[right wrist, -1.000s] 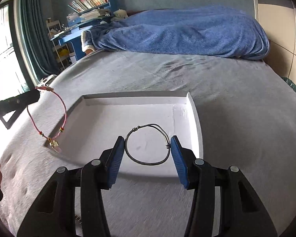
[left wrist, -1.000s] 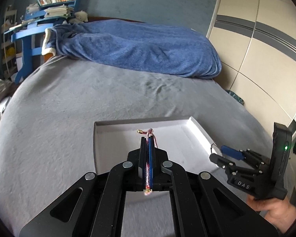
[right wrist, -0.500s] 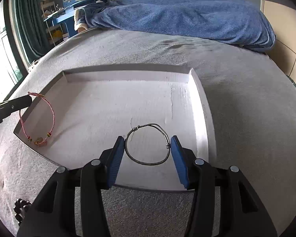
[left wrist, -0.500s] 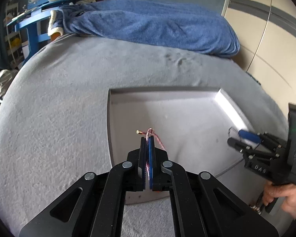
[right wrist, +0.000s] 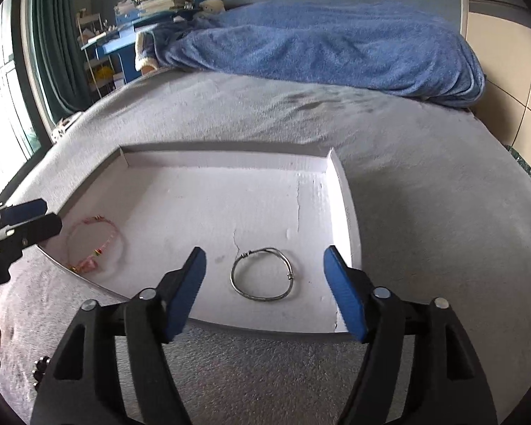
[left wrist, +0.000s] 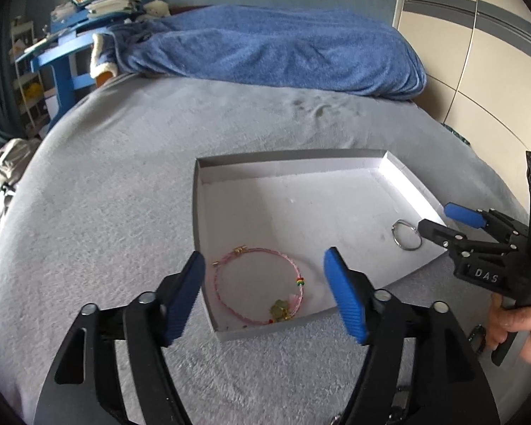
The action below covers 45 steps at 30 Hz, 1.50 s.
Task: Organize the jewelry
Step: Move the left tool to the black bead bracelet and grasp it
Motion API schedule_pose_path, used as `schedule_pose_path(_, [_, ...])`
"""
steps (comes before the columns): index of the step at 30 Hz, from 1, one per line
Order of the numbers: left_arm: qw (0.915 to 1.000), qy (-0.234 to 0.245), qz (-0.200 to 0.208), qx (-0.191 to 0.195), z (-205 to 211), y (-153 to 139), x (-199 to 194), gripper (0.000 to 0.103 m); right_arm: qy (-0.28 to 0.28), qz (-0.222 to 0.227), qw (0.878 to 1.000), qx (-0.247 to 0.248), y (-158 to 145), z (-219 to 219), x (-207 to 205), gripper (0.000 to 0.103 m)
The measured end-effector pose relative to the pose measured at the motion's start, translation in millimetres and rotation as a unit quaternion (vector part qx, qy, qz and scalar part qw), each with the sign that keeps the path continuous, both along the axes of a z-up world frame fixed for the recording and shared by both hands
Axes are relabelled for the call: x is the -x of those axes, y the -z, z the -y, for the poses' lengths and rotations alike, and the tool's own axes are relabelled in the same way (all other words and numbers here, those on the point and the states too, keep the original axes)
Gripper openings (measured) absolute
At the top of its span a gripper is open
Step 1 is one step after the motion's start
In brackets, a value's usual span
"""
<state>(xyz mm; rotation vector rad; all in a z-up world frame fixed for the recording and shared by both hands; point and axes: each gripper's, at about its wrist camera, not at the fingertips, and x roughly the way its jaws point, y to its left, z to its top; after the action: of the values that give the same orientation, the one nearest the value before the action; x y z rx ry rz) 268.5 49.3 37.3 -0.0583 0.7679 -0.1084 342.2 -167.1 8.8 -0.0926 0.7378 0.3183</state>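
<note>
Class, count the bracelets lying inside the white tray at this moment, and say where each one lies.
2. The pink bracelet lies in the white tray's near left corner; the silver bracelet lies near its right side. None looks hidden.

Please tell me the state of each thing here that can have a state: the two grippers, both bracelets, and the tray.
left gripper: open, holding nothing.
right gripper: open, holding nothing.
pink bracelet: lying flat in the tray, released.
silver bangle: lying flat in the tray, ungripped.
white tray: upright on the grey bed cover, holding both bracelets.
</note>
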Motion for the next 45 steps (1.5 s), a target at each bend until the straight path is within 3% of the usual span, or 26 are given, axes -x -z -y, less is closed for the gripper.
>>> schedule_pose_path(9, [0.9996,-0.010,0.026,-0.004,-5,-20,32,0.088,0.004,0.021,0.999,-0.024,-23,10,27,0.082])
schedule_pose_path(16, [0.9994,-0.020,0.027,0.008,-8,-24,66,0.091,0.007,0.034,0.999,-0.034,-34,16,57,0.093])
schedule_pose_path(24, [0.9996,-0.015,0.023,0.006,-5,-21,101,0.092,0.011,0.041,0.998,-0.043,-37,24,103,0.097])
schedule_pose_path(31, [0.9997,-0.009,0.022,0.005,0,-17,133,0.094,0.026,0.042,0.996,-0.073,-23,37,143,0.098])
schedule_pose_path(45, [0.9997,0.011,0.000,-0.021,7,13,168,0.094,0.068,0.019,0.997,-0.043,20,68,176,0.098])
